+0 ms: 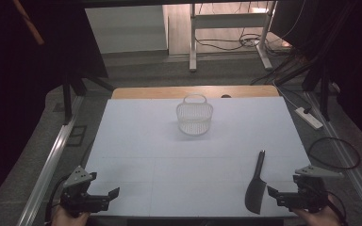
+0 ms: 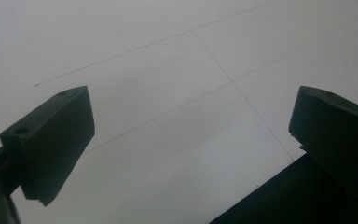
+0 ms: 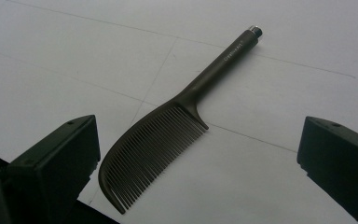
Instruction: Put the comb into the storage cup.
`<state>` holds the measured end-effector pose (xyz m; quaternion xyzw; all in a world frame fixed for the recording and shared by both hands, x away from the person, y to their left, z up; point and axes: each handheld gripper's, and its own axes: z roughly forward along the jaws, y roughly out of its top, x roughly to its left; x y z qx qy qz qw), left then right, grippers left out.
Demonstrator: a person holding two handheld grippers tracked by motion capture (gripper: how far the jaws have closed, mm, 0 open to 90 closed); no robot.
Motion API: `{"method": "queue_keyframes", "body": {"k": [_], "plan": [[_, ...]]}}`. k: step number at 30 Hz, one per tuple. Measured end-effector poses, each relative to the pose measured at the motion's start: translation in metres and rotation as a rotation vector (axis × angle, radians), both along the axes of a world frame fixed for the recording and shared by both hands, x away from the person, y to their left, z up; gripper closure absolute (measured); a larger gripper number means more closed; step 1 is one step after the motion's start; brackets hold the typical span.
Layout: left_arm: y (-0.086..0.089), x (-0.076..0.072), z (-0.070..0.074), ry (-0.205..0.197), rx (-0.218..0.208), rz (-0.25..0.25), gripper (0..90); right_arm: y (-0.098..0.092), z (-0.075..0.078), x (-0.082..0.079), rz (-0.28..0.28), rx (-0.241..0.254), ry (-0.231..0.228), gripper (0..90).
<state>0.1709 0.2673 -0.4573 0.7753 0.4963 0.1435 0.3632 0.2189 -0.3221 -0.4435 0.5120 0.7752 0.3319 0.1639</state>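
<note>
A dark comb (image 1: 256,186) with a long handle lies flat on the white table top (image 1: 169,155) near the front right; the right gripper view shows its teeth and handle (image 3: 168,130) on the surface ahead of the jaws. My right gripper (image 1: 269,193) rests at the front right corner, just right of the comb, open and holding nothing (image 3: 198,158). A clear wire basket (image 1: 194,116) with a handle stands upright at the back middle. My left gripper (image 1: 115,193) sits at the front left corner, open over bare table (image 2: 191,126).
The white sheet covers a wooden table whose back edge (image 1: 193,91) shows behind the basket. Metal rails run along both sides. A power strip (image 1: 308,117) and cables lie on the floor to the right; a desk frame (image 1: 228,33) stands far back.
</note>
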Motion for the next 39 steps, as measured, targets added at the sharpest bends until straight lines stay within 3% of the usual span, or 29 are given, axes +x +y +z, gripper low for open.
{"method": "queue_keyframes", "body": {"k": [23,30,35,39], "plan": [[0.0000,0.0023,-0.0009,0.023,0.003,-0.004,1.2,0.0024,-0.0003,0.0000,0.009,-0.021,0.001,0.0],[0.0007,0.0024,-0.0010,0.026,-0.005,0.000,1.2,0.0034,-0.0001,0.0010,0.034,-0.019,0.011,0.0],[0.0007,0.0024,-0.0009,0.026,-0.004,0.001,1.2,0.0027,0.0026,0.0003,0.056,-0.037,-0.039,0.0],[0.0011,0.0025,-0.0010,0.026,-0.005,0.002,1.2,-0.0001,0.0052,0.0042,0.065,-0.022,-0.028,0.0]]}}
